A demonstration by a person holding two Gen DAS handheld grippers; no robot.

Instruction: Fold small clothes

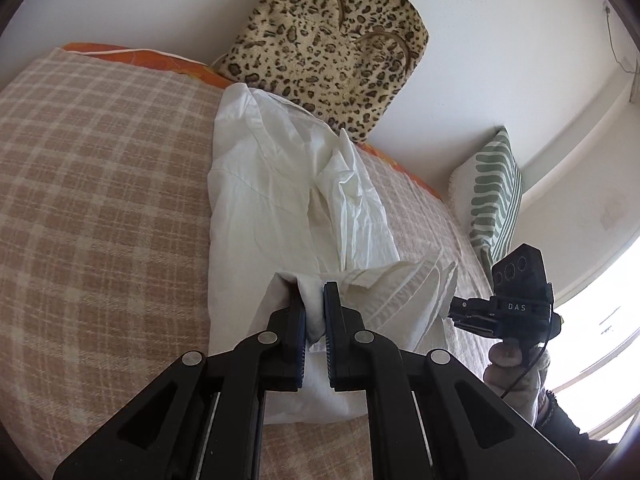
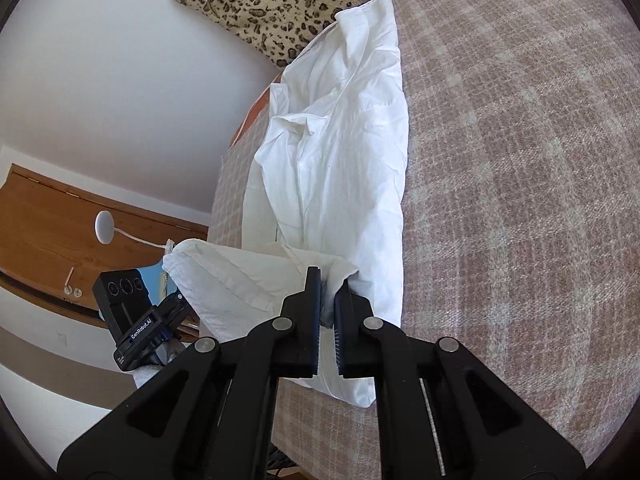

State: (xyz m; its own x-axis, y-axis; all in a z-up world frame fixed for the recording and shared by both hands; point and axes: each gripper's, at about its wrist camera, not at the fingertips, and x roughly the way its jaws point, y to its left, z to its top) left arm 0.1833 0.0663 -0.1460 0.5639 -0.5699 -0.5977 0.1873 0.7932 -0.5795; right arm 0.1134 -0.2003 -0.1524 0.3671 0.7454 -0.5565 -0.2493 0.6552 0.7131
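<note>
A white shirt [image 1: 272, 184] lies lengthwise on a plaid-covered bed [image 1: 100, 200], its sleeves folded in over the body. My left gripper [image 1: 314, 296] is shut on the near hem, with white cloth bunched between its pads. In the right wrist view the same shirt [image 2: 344, 140] stretches away from me, and my right gripper [image 2: 330, 284] is shut on the other end of that hem. The lifted hem band [image 2: 224, 276] spans between the two grippers. The right gripper [image 1: 460, 308] shows at the right of the left wrist view, the left gripper's body [image 2: 132, 320] at the lower left of the right wrist view.
A leopard-print cushion [image 1: 328, 48] leans on the white wall behind the shirt's collar. A green-and-white striped pillow [image 1: 496, 196] stands at the bed's right end. An orange sheet edge [image 1: 132, 56] shows along the far side. A wooden door [image 2: 60, 232] and bright window [image 1: 600, 320] flank the bed.
</note>
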